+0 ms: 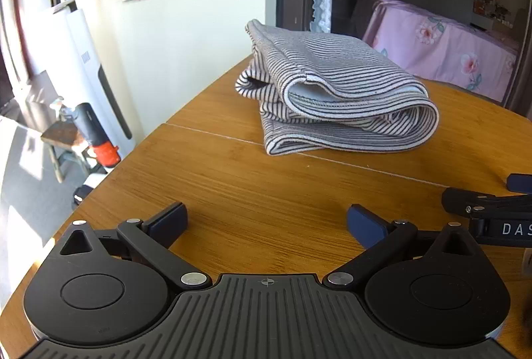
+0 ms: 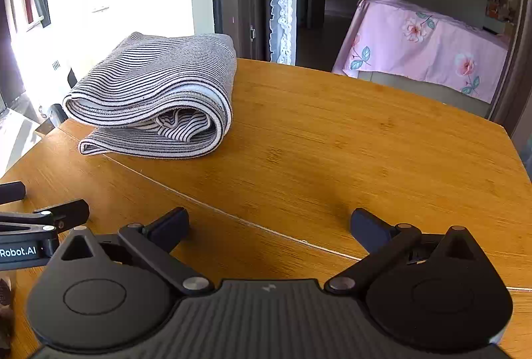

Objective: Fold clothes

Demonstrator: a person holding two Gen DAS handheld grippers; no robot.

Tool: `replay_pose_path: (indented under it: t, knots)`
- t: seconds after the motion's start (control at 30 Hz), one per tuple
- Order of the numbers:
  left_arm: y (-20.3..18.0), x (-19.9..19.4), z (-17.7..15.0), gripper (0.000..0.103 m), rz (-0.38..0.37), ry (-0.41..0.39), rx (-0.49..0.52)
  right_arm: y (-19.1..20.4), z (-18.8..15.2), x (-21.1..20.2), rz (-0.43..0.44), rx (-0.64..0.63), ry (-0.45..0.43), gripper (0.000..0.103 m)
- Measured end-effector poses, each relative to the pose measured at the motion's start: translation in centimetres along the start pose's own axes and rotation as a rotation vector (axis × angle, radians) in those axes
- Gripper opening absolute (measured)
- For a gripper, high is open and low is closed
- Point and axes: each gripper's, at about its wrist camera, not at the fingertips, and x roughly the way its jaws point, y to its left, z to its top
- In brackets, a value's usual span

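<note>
Left claw wide open, empty, low over wooden bench; right claw same, alongside. Striped garment folded at far-left bench edge, untouched. Fold looks finished; next: square it or fetch another

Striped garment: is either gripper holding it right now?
No, the striped garment lies folded on the wooden table, clear of both open grippers.
</note>
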Motion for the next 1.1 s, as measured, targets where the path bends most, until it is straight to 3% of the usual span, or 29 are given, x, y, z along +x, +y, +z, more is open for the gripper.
replay_pose_path:
  t: [0.2,0.4,1.1]
  knots:
    - [-0.5,0.8,0.5,0.103,0.026,0.001,-0.012,-0.3,-0.6,-0.4,0.003,-0.002,-0.019,0.103]
    - [-1.3,2.1,1.6,0.103,0.057,0.002,-0.031,-0.6,1.0,1.4,-0.03,0.024,-0.019,0.103]
    - [-1.4,2.3,1.8,0.103,0.057,0.003,-0.034,-0.9,2.1,2.5,-0.034,0.027,-0.017,0.103]
